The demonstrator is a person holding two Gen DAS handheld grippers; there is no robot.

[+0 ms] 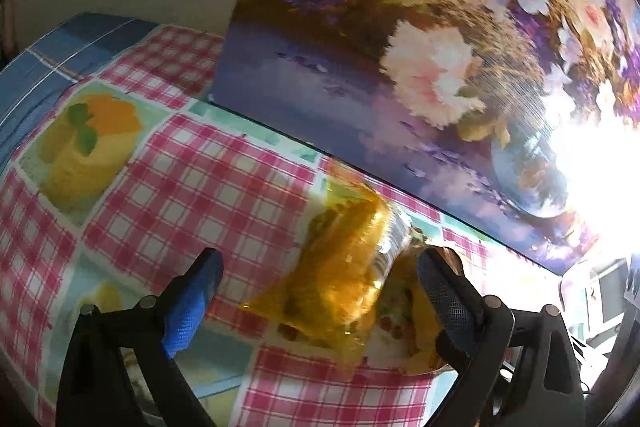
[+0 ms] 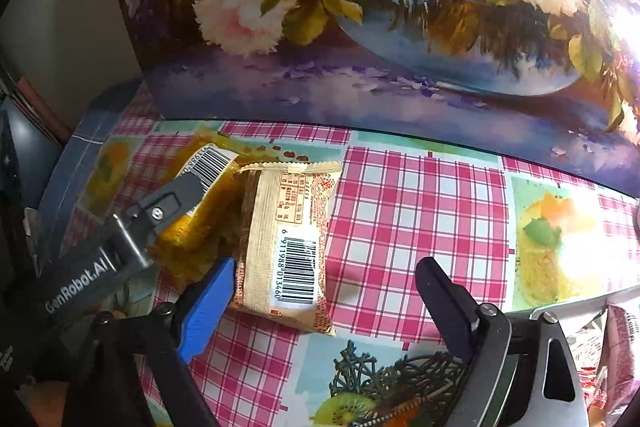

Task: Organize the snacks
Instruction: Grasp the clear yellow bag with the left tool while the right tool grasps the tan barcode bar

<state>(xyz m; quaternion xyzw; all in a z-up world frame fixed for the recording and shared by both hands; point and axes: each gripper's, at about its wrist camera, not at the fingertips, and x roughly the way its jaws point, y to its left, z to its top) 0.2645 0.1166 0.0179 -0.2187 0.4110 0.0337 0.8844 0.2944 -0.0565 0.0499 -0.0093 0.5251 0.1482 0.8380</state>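
The right gripper (image 2: 324, 283), nearest the lens in the right wrist view, stands with its jaws spread wide and nothing pressed between them; its blue-padded finger (image 2: 204, 311) sits just beside the near edge of the beige snack packet (image 2: 286, 247), without a clear touch. That packet lies flat on the checked tablecloth (image 2: 416, 211), barcode side up, its far left corner overlapping the amber snack packet (image 2: 200, 223) beside it. The amber packet, translucent and also showing a barcode, lies on the cloth close to the foot of the floral painted panel (image 2: 360, 7) that stands along the table's back edge.

The left gripper (image 1: 320, 267) comes in from the left of the right wrist view, angled down over the amber packet. In its own view the jaws are parted, the amber packet lying between the fingers on the cloth, not clamped. Motion blur hides whether either pad touches it. No container is in sight.
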